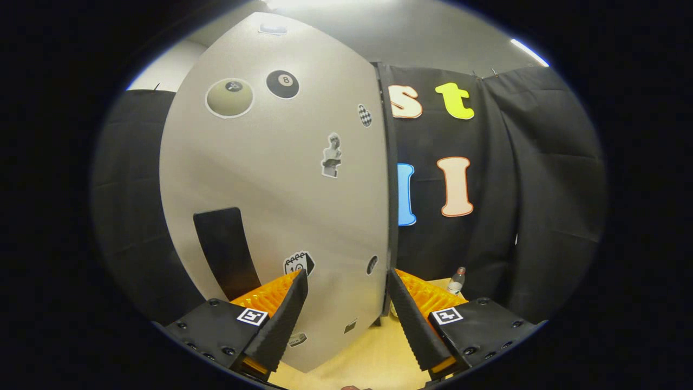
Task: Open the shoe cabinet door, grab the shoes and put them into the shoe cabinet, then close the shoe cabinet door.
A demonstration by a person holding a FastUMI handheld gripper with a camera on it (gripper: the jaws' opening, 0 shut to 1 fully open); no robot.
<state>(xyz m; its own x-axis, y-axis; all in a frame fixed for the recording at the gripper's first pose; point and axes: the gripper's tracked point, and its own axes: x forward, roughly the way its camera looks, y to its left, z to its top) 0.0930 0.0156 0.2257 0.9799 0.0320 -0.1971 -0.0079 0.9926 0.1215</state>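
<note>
The shoe cabinet door is a pale grey panel with several stickers, standing upright just ahead of my fingers and facing me. A black strip-shaped handle sits low on the door, to the left of my left finger. My gripper is open, with nothing between its black ribbed fingers. The door's lower part fills the gap between them. My right fingertip lines up with the door's dark right edge.
A small clear bottle stands on the light wooden floor to the right of the cabinet, beyond my right finger. Black cloth walls close in the booth behind and on both sides of the cabinet.
</note>
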